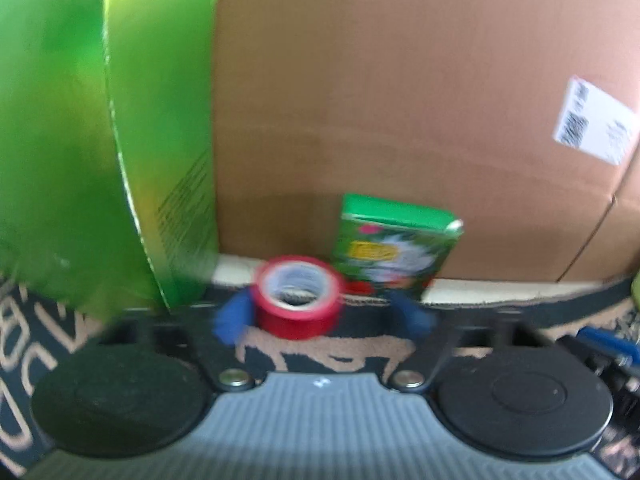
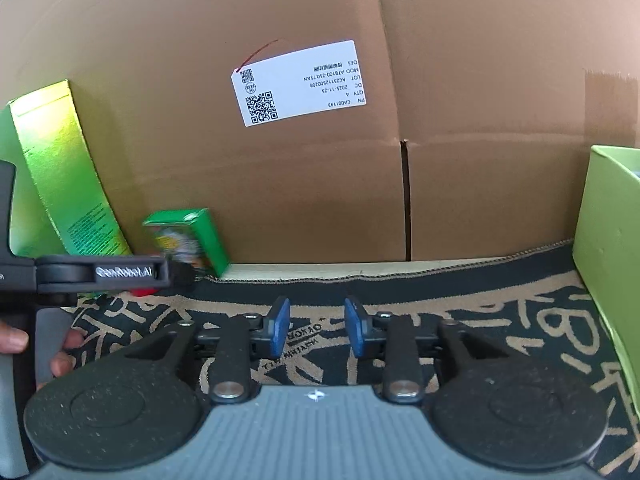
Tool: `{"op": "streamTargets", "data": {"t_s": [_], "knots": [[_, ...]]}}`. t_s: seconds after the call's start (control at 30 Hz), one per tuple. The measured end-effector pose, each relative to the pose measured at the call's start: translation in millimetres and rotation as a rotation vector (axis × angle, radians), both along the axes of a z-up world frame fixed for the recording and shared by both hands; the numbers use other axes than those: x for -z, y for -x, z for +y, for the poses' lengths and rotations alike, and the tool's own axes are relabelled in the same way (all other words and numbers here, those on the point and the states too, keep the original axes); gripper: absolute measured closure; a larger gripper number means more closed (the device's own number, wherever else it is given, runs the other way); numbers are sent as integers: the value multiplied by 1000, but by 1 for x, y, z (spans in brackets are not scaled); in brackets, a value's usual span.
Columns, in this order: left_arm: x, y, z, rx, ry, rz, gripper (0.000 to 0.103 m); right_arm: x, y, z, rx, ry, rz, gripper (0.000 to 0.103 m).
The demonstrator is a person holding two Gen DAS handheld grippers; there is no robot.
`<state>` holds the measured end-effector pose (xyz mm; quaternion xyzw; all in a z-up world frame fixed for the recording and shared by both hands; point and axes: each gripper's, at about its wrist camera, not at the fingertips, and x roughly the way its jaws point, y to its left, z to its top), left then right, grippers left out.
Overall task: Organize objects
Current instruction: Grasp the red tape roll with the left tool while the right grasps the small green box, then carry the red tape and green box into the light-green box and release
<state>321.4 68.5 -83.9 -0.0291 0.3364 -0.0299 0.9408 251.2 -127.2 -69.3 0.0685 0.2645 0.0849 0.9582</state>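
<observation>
Left wrist view: left claw (image 1: 324, 316) apart, blue pads flanking red tape roll (image 1: 298, 298) on patterned rug (image 1: 352, 350), contact unclear through blur. Small green box (image 1: 394, 252) just behind, against cardboard box (image 1: 400, 100). Tall green carton (image 1: 160, 140) crowding left. Right wrist view only: right claw (image 2: 317, 326) apart, empty, over open rug; light-green bin (image 2: 608, 248) at right edge; shipping label (image 2: 300, 82).

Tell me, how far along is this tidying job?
Early, it seems. Nothing shows as put away: the light green bin's inside is hidden. In hand: the left gripper straddles the red tape roll, not yet clamping it; the right gripper is open and empty. Left: the tape, the small green box and the tall green box by the cardboard carton.
</observation>
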Motion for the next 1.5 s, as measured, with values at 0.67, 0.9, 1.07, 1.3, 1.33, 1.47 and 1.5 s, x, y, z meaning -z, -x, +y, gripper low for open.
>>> {"op": "streamTargets", "data": {"t_s": [0.67,0.9,1.07,1.3,1.33,1.47,1.5], "knots": [[-11,68,20,204,68,46,56,-13,-38,79,-93,74,23,36],[-21,72,36,173,47,40,35,-6,-44,88,-115,109,80,36],[-19,78,25,193,-44,23,33,-10,-6,54,-113,110,92,36],[-21,68,21,171,-37,29,38,-4,18,32,-103,165,89,37],[-21,67,21,161,-39,29,38,-3,16,35,-106,174,88,36],[-20,66,14,151,-78,23,54,3,7,41,-106,177,74,38],[-22,68,14,156,-67,32,57,2,9,39,-106,164,75,38]]}}
